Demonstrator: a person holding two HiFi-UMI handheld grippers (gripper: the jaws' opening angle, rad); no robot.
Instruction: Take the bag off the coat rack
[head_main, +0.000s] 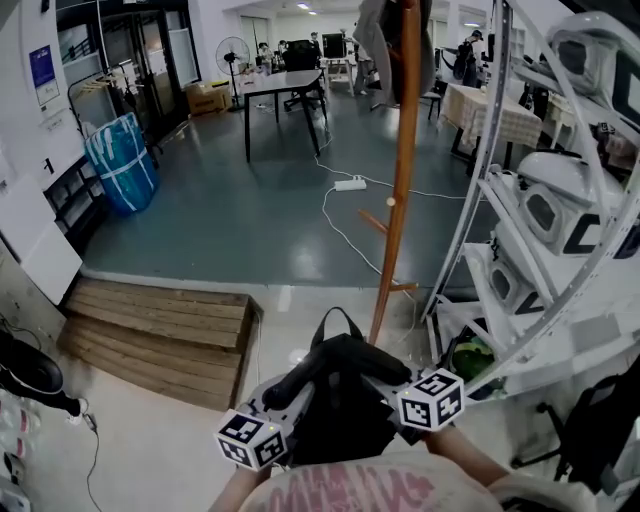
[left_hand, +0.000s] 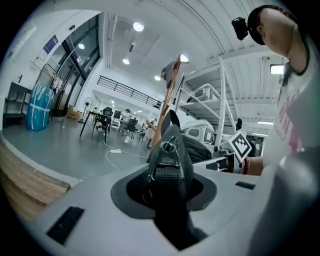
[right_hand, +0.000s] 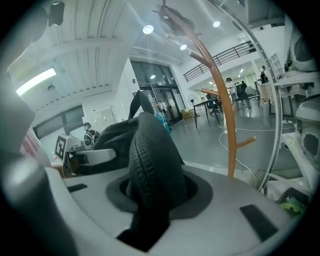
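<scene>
The black bag (head_main: 340, 400) hangs low in front of me, clear of the wooden coat rack (head_main: 400, 170), whose pole rises just beyond it. My left gripper (head_main: 292, 396) is shut on a webbing strap with a metal buckle (left_hand: 169, 160). My right gripper (head_main: 384, 374) is shut on a thick, padded black part of the bag (right_hand: 152, 170). In the right gripper view the coat rack (right_hand: 225, 115) curves up to the right of the bag. A grey garment (head_main: 385, 40) hangs at the top of the rack.
White shelving with moulded white shells (head_main: 540, 220) stands close on the right. A low wooden platform (head_main: 160, 325) lies to the left. Farther off are a power strip with cable (head_main: 350, 184), a black table (head_main: 285, 85) and a blue wrapped bundle (head_main: 120, 160).
</scene>
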